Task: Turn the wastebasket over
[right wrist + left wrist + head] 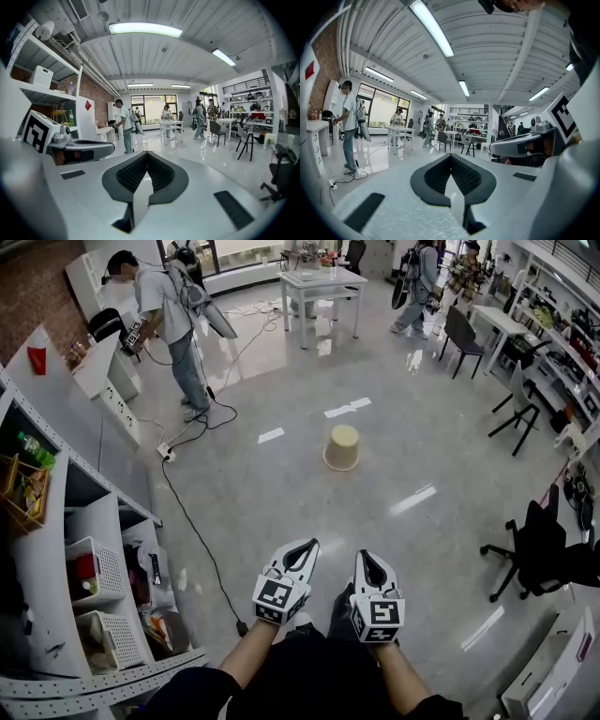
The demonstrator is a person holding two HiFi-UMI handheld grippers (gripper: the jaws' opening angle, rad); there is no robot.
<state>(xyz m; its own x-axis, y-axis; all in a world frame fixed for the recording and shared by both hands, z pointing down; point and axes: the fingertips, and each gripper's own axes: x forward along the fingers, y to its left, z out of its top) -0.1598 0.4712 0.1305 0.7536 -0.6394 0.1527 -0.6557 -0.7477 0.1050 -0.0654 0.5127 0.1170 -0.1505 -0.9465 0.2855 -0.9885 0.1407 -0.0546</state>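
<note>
A cream wastebasket [342,447] stands on the glossy floor in the head view, its wide rim down and its narrow closed end up. It is well ahead of both grippers, and neither gripper view shows it. My left gripper [310,545] and right gripper [364,558] are held side by side low in the head view, close to my body and pointing toward the basket. Each is shut with nothing between its jaws. The left gripper's [451,157] dark pads meet at the tip, and so do the right gripper's [146,154].
White shelving [56,549] with baskets and clutter lines the left. A black cable [187,521] trails across the floor from a person [173,315] standing at the back left. A white table [321,282] stands far back, and a black office chair [539,549] and other chairs stand at the right.
</note>
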